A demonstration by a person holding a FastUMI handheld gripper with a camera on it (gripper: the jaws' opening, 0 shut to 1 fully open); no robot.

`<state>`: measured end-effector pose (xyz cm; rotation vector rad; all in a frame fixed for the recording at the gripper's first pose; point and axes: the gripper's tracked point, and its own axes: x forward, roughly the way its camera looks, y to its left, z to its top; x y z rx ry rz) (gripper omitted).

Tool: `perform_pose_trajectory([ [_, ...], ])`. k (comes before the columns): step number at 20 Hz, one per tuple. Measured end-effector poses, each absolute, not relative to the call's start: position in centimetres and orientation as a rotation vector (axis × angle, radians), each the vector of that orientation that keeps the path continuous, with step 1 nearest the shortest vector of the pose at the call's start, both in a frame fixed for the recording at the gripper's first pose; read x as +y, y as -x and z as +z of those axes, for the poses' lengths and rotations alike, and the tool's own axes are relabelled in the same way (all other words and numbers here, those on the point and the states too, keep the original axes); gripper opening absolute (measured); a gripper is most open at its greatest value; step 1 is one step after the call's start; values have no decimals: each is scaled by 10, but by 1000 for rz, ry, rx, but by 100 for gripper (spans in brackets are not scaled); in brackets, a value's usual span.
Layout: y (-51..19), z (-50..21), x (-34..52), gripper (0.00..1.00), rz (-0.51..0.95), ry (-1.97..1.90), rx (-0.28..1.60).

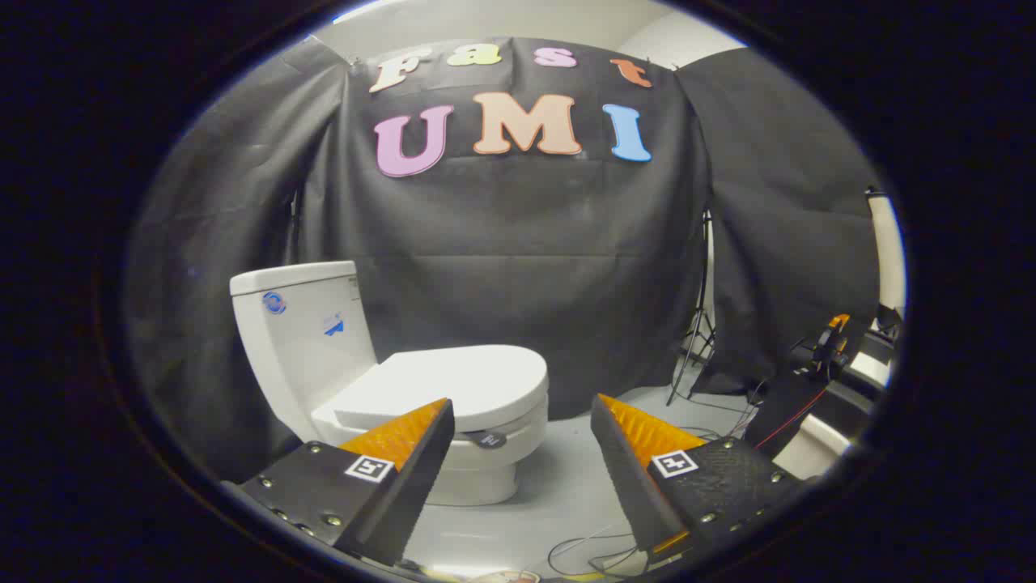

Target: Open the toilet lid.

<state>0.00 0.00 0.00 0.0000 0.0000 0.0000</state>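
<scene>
Gripper (522, 409) wide open, empty; lid (461, 380) down, beyond left finger (405, 437). Risk: fingers off to lid's side, may miss front edge or slip off smooth plastic

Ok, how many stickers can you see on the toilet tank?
2, both on the tank side facing the open gripper: a round blue sticker near the top edge, and a small blue one lower, toward the closed lid. Other sides are hidden.
</scene>
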Motion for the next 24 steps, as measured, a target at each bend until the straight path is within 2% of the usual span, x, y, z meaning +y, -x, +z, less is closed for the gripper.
perform_pose_trajectory([
  [24, -15, -23, -8, 100, -17, -7, 71],
])
